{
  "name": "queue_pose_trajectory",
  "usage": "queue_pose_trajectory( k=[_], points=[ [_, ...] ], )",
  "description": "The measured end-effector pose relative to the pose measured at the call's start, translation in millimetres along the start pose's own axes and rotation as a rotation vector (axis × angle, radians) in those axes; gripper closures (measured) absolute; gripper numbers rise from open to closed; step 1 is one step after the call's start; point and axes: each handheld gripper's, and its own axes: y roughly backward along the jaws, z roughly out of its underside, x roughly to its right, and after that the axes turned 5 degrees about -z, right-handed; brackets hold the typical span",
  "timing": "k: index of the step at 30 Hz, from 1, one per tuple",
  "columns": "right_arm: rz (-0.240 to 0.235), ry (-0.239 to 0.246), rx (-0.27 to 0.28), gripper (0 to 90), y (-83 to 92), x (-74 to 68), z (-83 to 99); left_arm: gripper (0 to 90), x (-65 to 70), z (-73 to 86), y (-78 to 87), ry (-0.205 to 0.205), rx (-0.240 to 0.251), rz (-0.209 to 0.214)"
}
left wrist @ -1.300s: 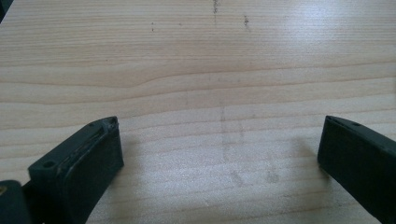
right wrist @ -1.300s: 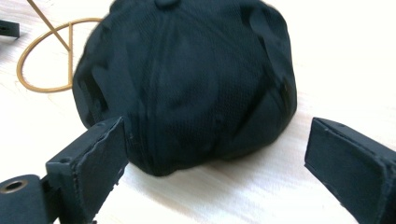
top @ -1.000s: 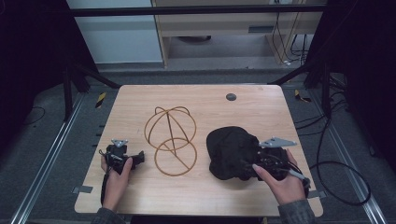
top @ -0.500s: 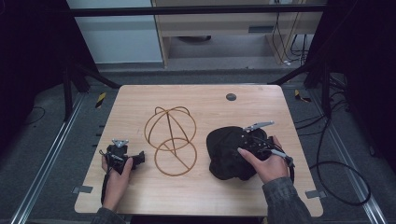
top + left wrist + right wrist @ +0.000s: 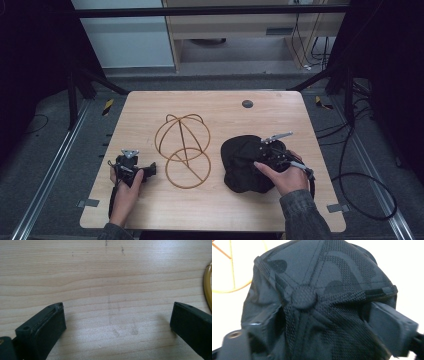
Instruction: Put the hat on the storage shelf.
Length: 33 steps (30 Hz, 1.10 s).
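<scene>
Wooden surface [image 5: 210,107] carries a black cap [image 5: 239,165] right of centre and a tan wire hat frame [image 5: 183,149] at centre, made of a domed cage and a flat ring. Cap and frame lie near each other, apart. A small dark round disc [image 5: 247,104] sits near the far edge of the surface. Left hand-held gripper [image 5: 145,171] rests low on the surface at the near left, held by the left hand [image 5: 126,185]; in the left gripper view its jaws stand wide apart over bare wood with nothing between them, released, and an arc of the tan frame [image 5: 207,285] shows at the right edge. Right hand-held gripper [image 5: 265,152] sits on the right side of the cap, held by the right hand [image 5: 282,175]. In the right gripper view both jaws flank the crown fabric near the top button [image 5: 303,296], mesh bunched between them, grasping the cap [image 5: 322,277]. Cap lies on the surface.
</scene>
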Motion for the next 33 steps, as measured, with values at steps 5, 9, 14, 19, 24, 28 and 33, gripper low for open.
queue_pose_trajectory(
  k=[5, 9, 14, 19, 24, 28, 33],
  points=[
    [-0.057, -0.001, 0.005, 35.4, -1.1, 5.0, 4.1, 0.0, 0.8, -0.1, -0.1, -0.004, 0.001, 0.006],
    [-0.081, 0.004, 0.012, 50.6, -1.2, 7.6, 4.7, 0.0, 0.9, -0.2, -0.1, -0.008, 0.000, 0.008],
    [-0.097, 0.025, 0.027, 66.7, -1.3, 9.0, 6.5, 0.0, 1.8, 0.1, 0.3, -0.013, 0.001, 0.015],
    [-0.102, 0.055, 0.055, 78.6, -0.9, 13.2, 5.1, 0.0, 2.3, 0.4, 0.6, -0.016, 0.002, 0.018],
    [-0.130, 0.083, 0.073, 83.0, 0.7, 19.6, 2.5, 0.0, 2.3, 0.4, 0.6, -0.016, 0.002, 0.018],
    [-0.146, 0.089, 0.069, 84.3, 3.6, 22.2, -1.9, 0.0, 2.4, 0.3, 0.4, -0.017, 0.002, 0.020],
    [-0.188, 0.075, 0.075, 84.9, 14.0, 24.0, -13.1, 0.0, 2.5, 0.3, 0.5, -0.019, 0.002, 0.021]
  ],
)
